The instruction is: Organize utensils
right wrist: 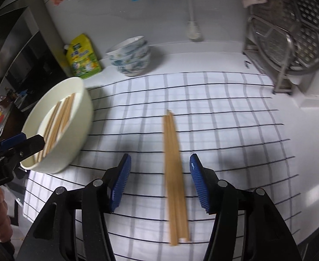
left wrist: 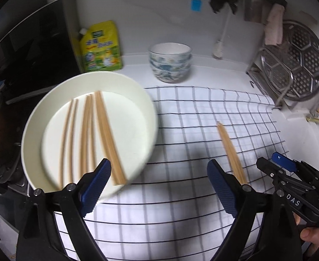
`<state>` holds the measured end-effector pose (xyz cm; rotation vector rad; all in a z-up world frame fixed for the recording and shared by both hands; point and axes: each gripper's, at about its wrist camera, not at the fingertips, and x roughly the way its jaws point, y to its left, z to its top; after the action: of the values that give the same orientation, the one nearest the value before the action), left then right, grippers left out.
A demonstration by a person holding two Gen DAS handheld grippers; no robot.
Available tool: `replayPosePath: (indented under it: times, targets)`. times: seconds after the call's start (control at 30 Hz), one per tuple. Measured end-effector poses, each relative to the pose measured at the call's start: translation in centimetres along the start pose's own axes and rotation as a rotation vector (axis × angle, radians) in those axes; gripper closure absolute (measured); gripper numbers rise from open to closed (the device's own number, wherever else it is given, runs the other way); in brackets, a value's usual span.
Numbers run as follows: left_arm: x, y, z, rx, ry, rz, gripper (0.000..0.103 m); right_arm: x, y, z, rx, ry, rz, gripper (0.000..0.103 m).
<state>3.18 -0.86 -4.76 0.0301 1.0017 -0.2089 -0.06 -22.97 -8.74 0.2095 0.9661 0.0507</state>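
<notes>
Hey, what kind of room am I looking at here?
Most likely a home kitchen counter. Stacked patterned bowls stand against the white wall, a metal dish rack holds a perforated steamer tray, and wooden chopsticks lie on a checked cloth beside a white dish.

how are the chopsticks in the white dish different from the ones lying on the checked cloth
The chopsticks in the dish lie inside the white dish, spread in a loose fan; the chopsticks on the cloth lie flat on the checked cloth, pressed side by side in one tight bundle. The dish group has more sticks. The cloth bundle sits between the open right gripper's fingers; the dish ones lie ahead of the open left gripper. Both are plain light wood.
</notes>
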Motion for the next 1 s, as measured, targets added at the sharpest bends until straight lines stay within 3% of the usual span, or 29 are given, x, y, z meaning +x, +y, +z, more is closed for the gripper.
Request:
replayPosePath:
  times: [0.4,1.0]
  targets:
    - [2.7,-5.0,-1.7,0.035,0.057,-0.018,0.015,1.5,-4.5,-2.9,-0.011,0.061,-0.042,0.049]
    - [5.7,-6.3,-3.1,0.026,0.124,0.029,0.015,5.4,-4.3,-4.0,-0.099,0.125,-0.030,0.049]
